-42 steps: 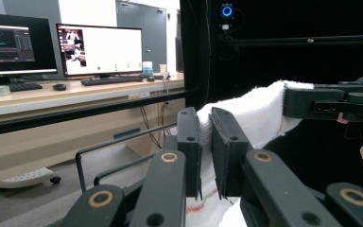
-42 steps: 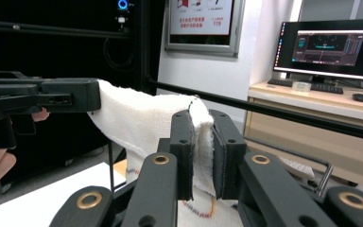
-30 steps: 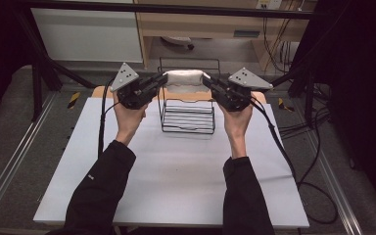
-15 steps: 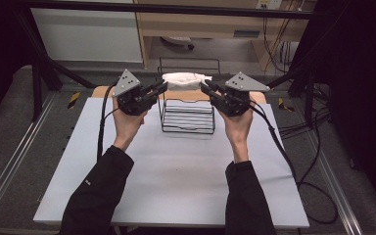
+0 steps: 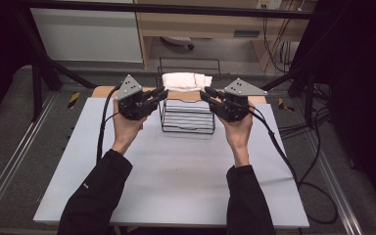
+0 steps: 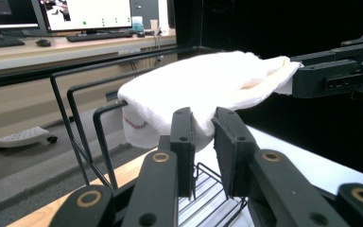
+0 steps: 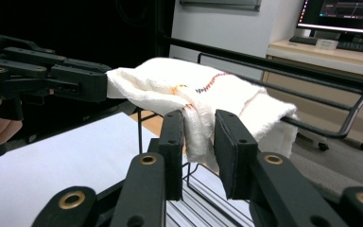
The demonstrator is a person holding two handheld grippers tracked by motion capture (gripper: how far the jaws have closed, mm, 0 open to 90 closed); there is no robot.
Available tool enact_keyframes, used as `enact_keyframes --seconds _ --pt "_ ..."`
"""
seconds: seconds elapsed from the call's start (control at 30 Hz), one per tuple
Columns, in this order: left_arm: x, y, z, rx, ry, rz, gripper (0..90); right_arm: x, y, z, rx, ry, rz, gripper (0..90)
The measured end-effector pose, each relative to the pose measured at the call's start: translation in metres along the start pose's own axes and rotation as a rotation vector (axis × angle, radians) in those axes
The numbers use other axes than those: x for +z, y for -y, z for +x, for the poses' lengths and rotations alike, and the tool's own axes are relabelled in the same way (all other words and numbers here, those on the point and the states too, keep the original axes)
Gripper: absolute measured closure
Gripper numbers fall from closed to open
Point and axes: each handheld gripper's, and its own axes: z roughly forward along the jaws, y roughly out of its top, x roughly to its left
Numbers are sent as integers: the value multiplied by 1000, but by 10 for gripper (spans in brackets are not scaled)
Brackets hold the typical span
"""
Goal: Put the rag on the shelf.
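White towel (image 5: 186,81) draped over wire rack (image 5: 186,115). Left gripper (image 5: 157,95), right gripper (image 5: 206,94): jaws spread, one at each end. Advise closing both evenly, lifting level, clear of wires.

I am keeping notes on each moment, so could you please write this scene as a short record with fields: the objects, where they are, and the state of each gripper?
surface: white table
rack: black wire rack at the far middle of the table
towel: white folded towel lying across the top of the rack
left gripper: at the towel's left end, fingers open, not gripping
right gripper: at the towel's right end, fingers open, not gripping
towel contact: the towel rests on the rack; it is just beyond both gripper tips
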Motion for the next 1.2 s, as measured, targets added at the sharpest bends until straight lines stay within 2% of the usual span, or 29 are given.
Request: enact_keyframes --seconds 0.13,0.37,0.47,0.6,0.7,0.77,0.97,1.1,1.2 --pt "-1 1 0 6 -1 20 744 -1 1 1 -7 -10 10 698" --pt "-1 1 -1 5 1 46 725 -4 0 3 8 -34 7 668" --pt "0 2 -1 0 1 55 730 -5 0 3 13 -41 8 730" --pt "1 3 -1 -6 -4 79 708 -1 1 2 21 -26 38 826" --pt "1 6 1 -6 -14 94 704 4 3 0 26 -11 54 848" --pt "2 8 2 -12 -22 103 721 8 5 -1 32 -3 70 848" --pt "9 10 4 -19 -56 111 862 20 13 -6 56 16 96 847" --pt "17 12 6 -37 -78 130 880 29 18 -11 70 25 105 848" --pt "20 14 8 -35 -88 136 884 33 20 -11 62 32 109 848"
